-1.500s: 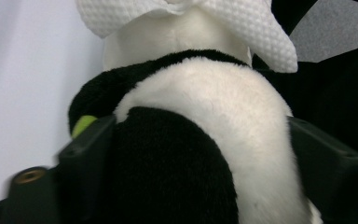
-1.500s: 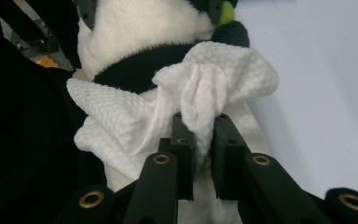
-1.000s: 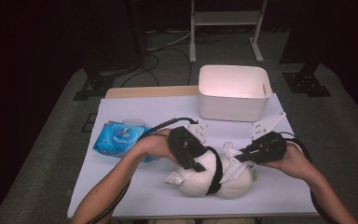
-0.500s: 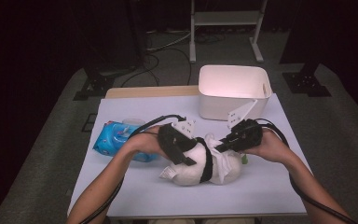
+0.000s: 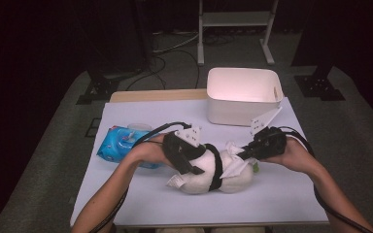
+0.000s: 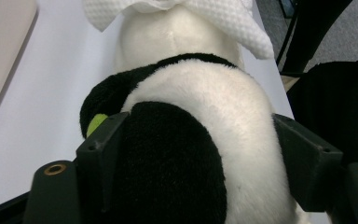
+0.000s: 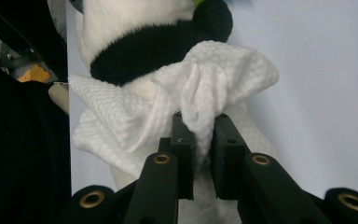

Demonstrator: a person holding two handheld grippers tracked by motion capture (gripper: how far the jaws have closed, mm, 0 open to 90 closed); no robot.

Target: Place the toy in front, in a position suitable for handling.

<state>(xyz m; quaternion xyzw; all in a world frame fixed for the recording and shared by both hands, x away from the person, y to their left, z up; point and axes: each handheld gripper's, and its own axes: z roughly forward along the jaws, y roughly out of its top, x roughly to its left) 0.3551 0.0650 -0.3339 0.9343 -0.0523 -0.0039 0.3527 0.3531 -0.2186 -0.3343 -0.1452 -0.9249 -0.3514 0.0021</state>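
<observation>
My right gripper (image 7: 198, 135) has its jaws pinching a bunched fold of the white, waffle-textured wet wipe (image 7: 205, 88), which drapes over the soft black-and-white plush panda toy (image 7: 135, 28) just ahead of them. My left gripper (image 6: 196, 154) straddles the panda's (image 6: 205, 140) round body. Its jaws have just been opening, with the toy between them; each one sits against the fur, though I cannot say for sure that they press on it rather than merely touch.

In the high view the panda (image 5: 201, 177) lies on its side on the white table (image 5: 281, 204), near the front edge and about midway across, with the wipe (image 5: 234, 160) on its right end. My left gripper (image 5: 182, 153) comes at it from the left, my right gripper (image 5: 260, 145) from the right.

Left of the toy, partly behind my left forearm, rests a blue plastic pack of wipes (image 5: 121, 145). Farther back stands a white rectangular plastic bin (image 5: 233, 111).
</observation>
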